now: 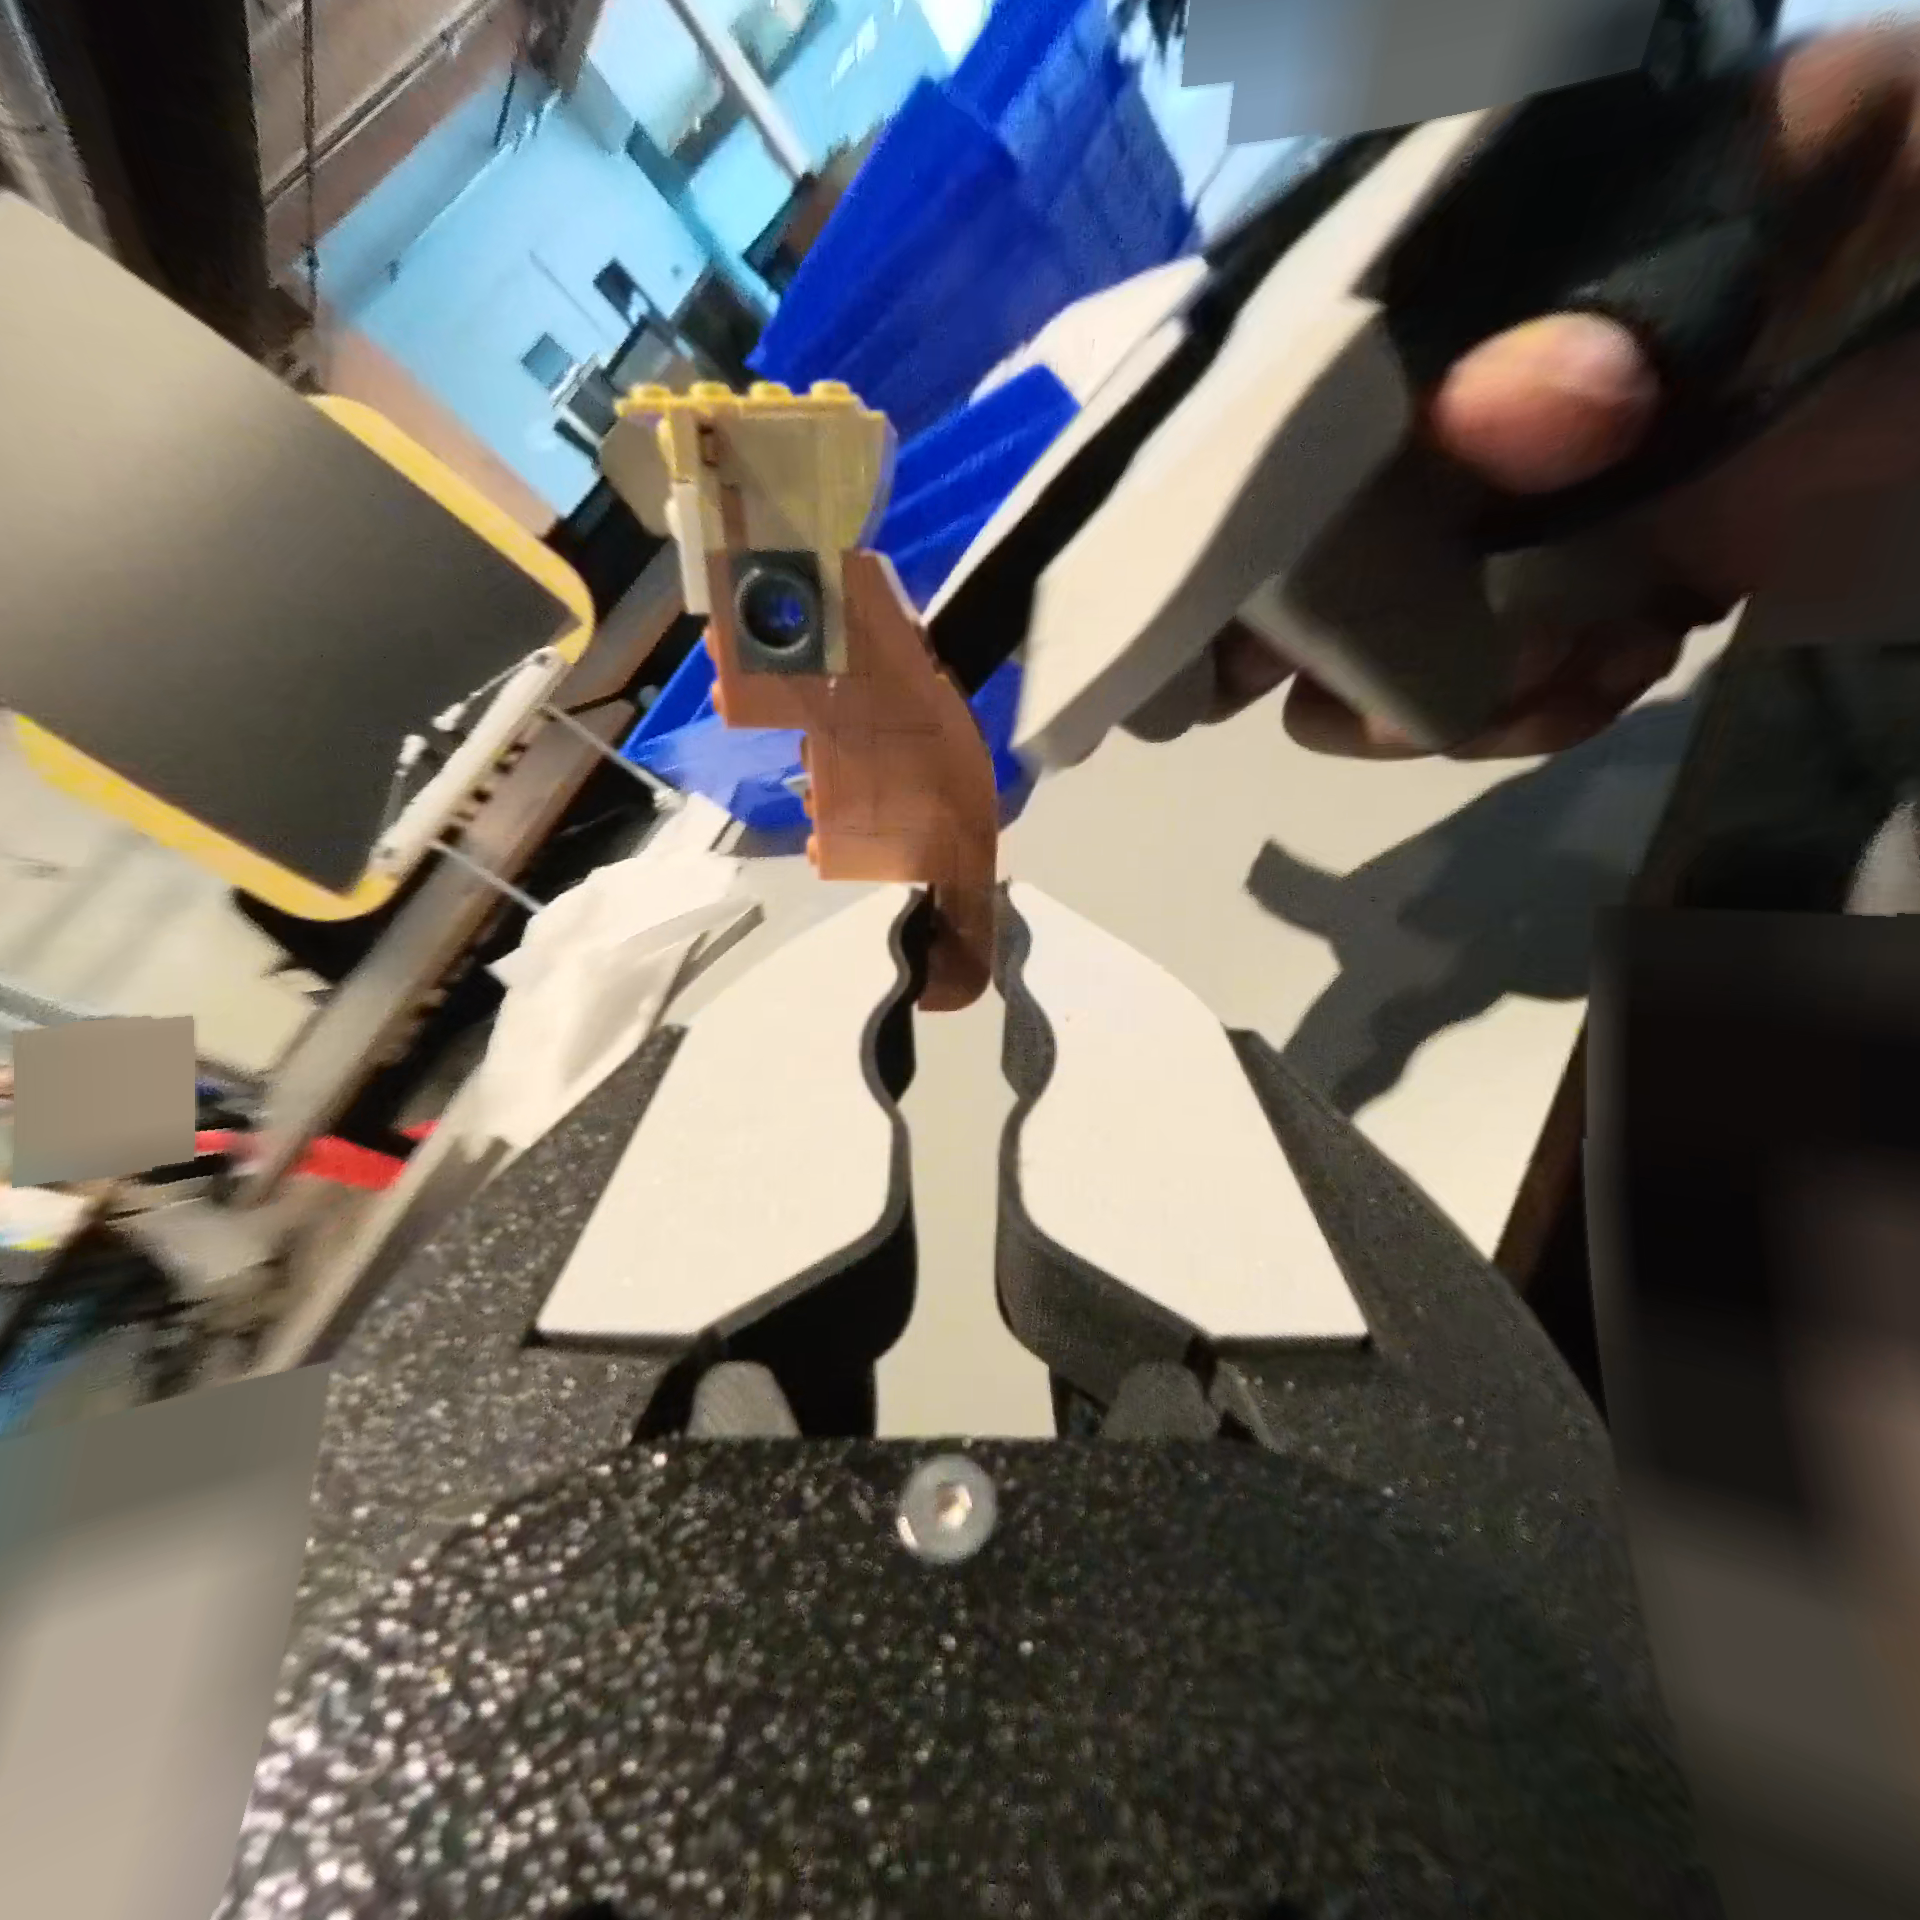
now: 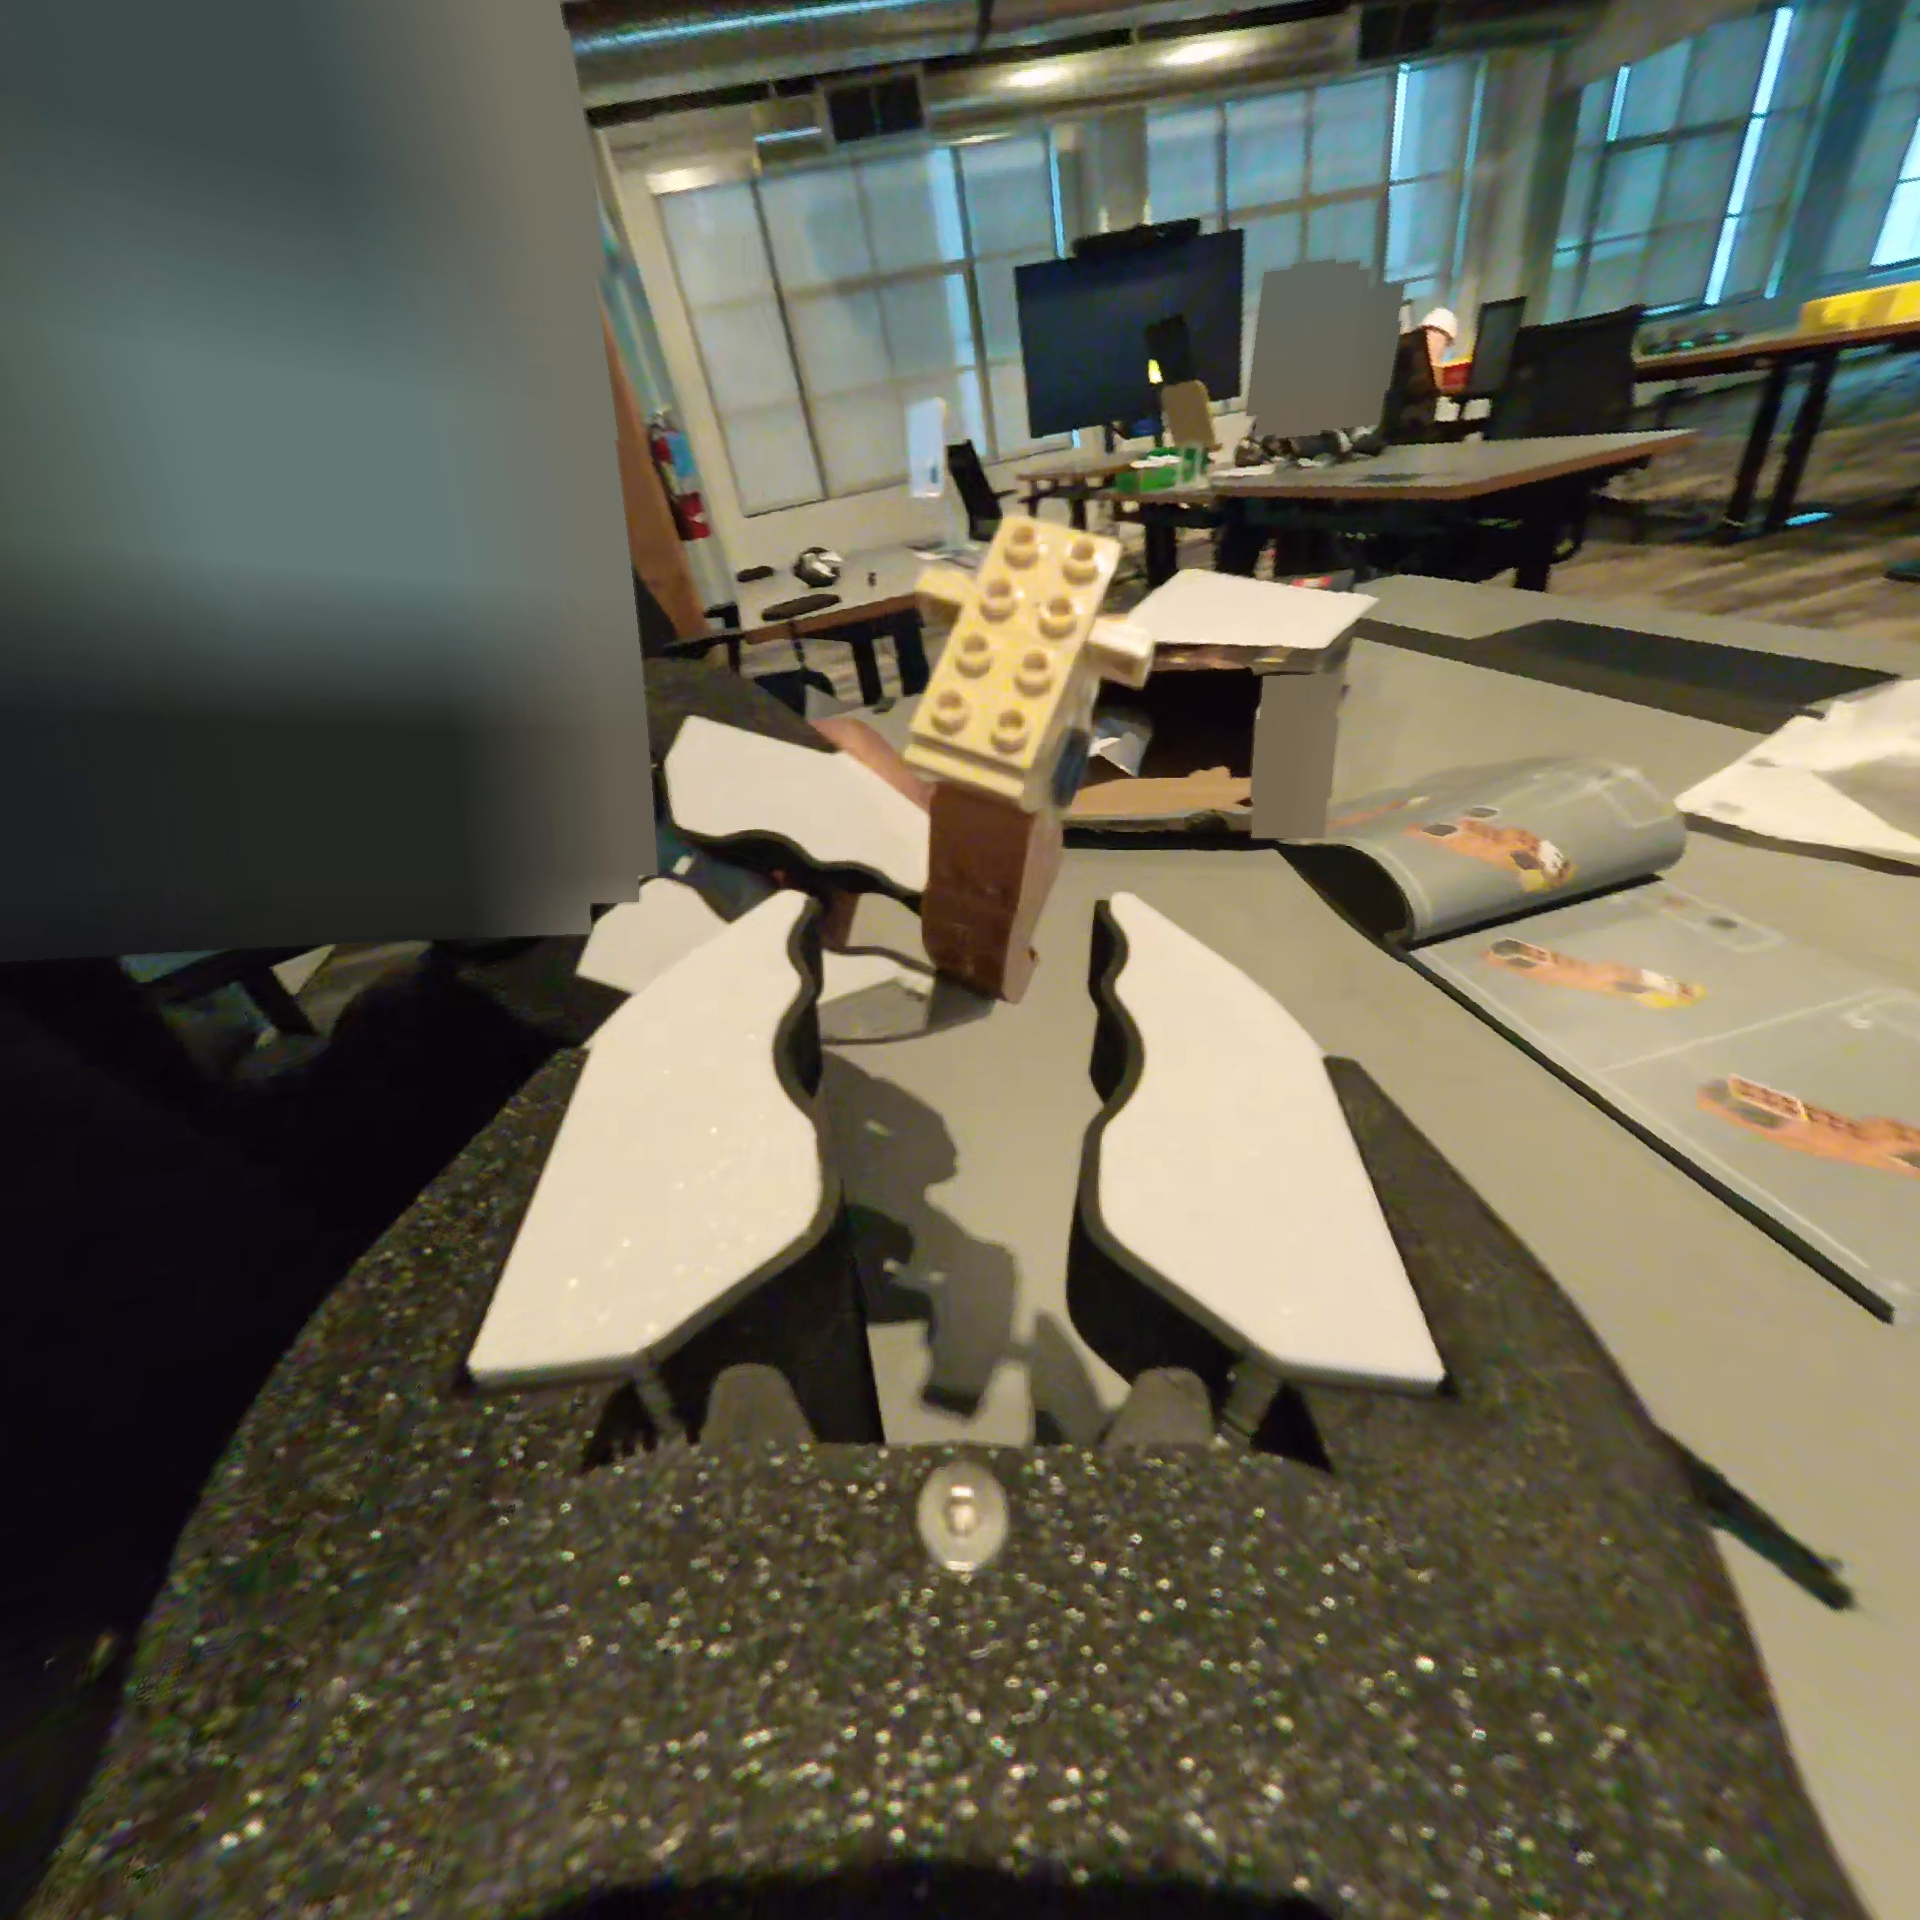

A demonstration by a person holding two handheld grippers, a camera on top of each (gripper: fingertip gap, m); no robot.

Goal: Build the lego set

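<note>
While my left fingers [image 1: 951,951] pinch the brown tail of the lego model [image 1: 821,623], it stands up off the table [image 2: 1558,1299], tan studded plate [image 2: 1013,644] on top. My right fingers [image 2: 951,935] are spread, empty, with the model at 12 o'clock. We're mid-assembly, I'd say; next I need another piece, checked against the booklet [image 2: 1662,1018] at 3 o'clock.

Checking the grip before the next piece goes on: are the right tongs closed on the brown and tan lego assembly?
No, the right tongs stand open, apart from the brown and tan lego assembly.
</note>
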